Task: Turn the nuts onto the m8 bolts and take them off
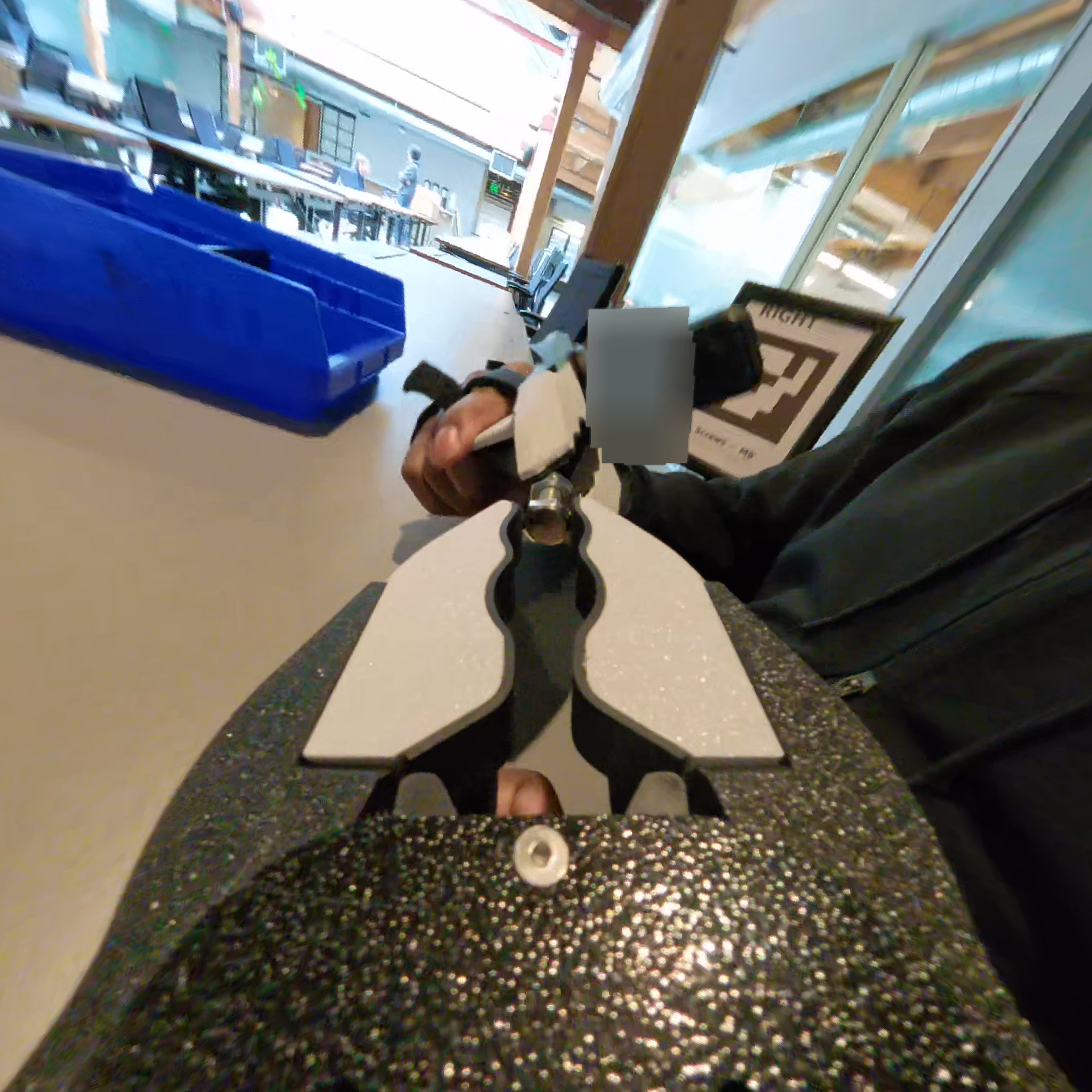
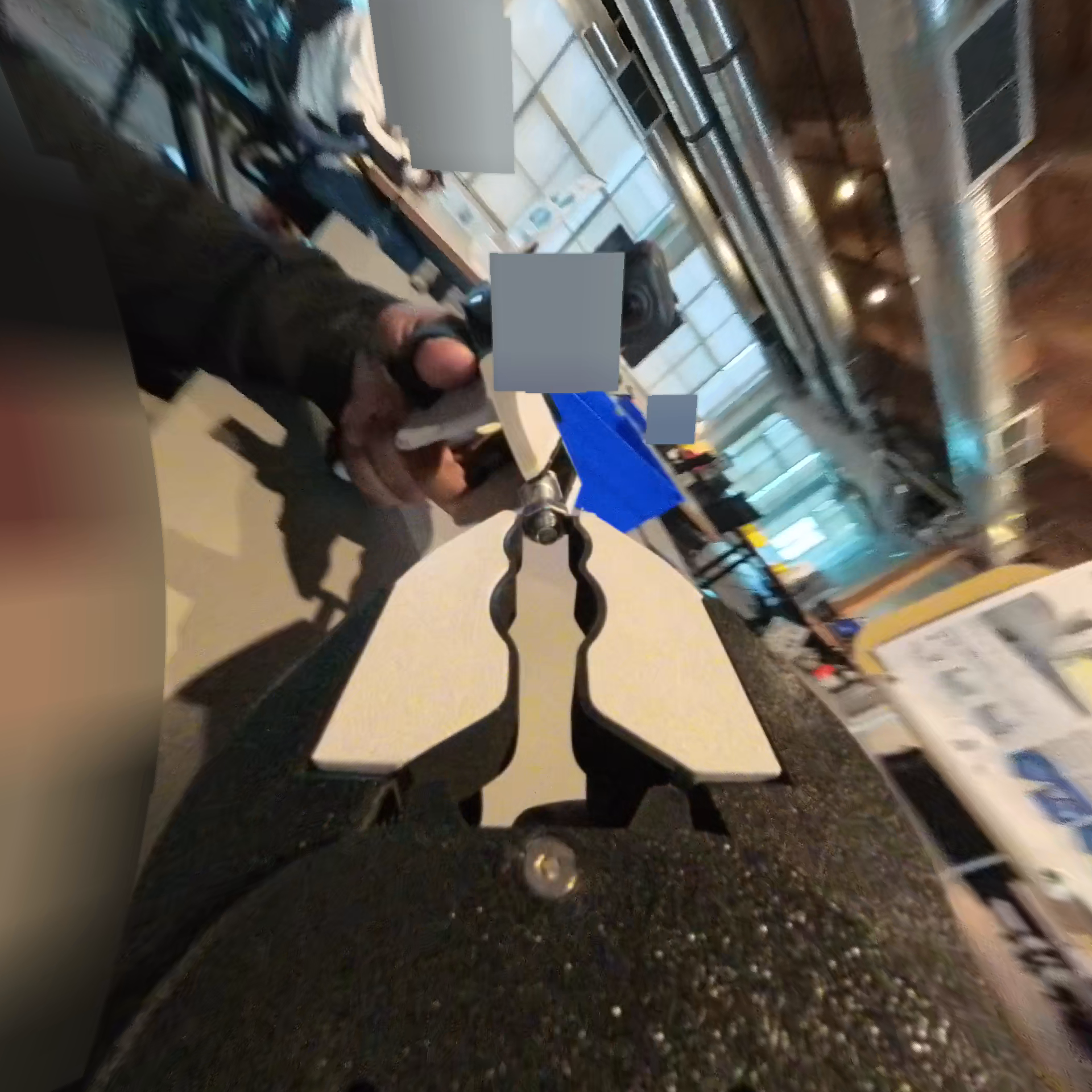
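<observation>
Left gripper [image 1: 546, 520]: fingers drawn in narrow, tips pinching one end of a small metal fastener. The part in its tips looks like the bolt [image 1: 546, 523] head or shank end; I cannot tell which.

Right gripper [image 2: 543, 523]: fingers likewise nearly closed, tips clamped on the opposite end of the same fastener. In the right wrist view a hex face with a round centre sits between the tips, probably the nut [image 2: 546, 523] on the thread.

Grippers, relation: tip to tip, facing one another along the fastener's axis. Each shows in the other's view, held in a hand [image 1: 455, 455].

Fastener position: in the air between the two grippers, above the table [image 1: 148, 561], not resting on it.

Right wrist view: strongly tilted and blurred, which fits a wrist turn in progress; direction not readable.

Bin [image 1: 177, 307]: blue, on the table beyond the grippers, well apart from the work. Contents not visible.

Card [image 1: 792, 378]: framed, black and white pattern, standing behind the right gripper.

Progress (judgement): nut and bolt are engaged, so threading has at least started. How far along the thread the nut sits is not resolvable, nor whether it is going on or coming off.

Left to do (judgement): finish this turn cycle, separate the pair, then any further bolts.

Risk (judgement): small part held only at fingertips; a slip would drop it onto the table.
</observation>
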A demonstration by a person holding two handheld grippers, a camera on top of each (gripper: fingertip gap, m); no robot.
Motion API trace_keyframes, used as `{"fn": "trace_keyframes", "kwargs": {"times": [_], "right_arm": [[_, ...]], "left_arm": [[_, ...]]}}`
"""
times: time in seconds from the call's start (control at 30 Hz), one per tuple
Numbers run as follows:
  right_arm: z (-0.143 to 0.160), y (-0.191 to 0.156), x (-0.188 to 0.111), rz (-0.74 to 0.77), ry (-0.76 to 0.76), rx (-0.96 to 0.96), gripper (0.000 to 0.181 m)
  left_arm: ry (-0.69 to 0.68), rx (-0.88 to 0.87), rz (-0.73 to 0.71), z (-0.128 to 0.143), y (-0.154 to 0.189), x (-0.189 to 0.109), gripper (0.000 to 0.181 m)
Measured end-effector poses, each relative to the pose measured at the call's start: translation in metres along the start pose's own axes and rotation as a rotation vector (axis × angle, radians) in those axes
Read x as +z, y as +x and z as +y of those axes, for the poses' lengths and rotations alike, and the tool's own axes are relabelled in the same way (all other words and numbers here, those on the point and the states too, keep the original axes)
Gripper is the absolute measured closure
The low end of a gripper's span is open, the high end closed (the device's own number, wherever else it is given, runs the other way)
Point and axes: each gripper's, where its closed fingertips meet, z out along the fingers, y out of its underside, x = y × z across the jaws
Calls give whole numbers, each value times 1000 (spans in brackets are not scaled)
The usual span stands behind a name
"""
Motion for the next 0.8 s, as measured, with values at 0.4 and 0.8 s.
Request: {"fn": "trace_keyframes", "kwargs": {"times": [0.4,0.8], "right_arm": [[-17,19,-5,-24,123,433,152],[-4,2,1,28,21,-12,166]], "left_arm": [[75,422,-172,-22,3,-2,166],[17,40,-1,-4,2,-1,166]]}}
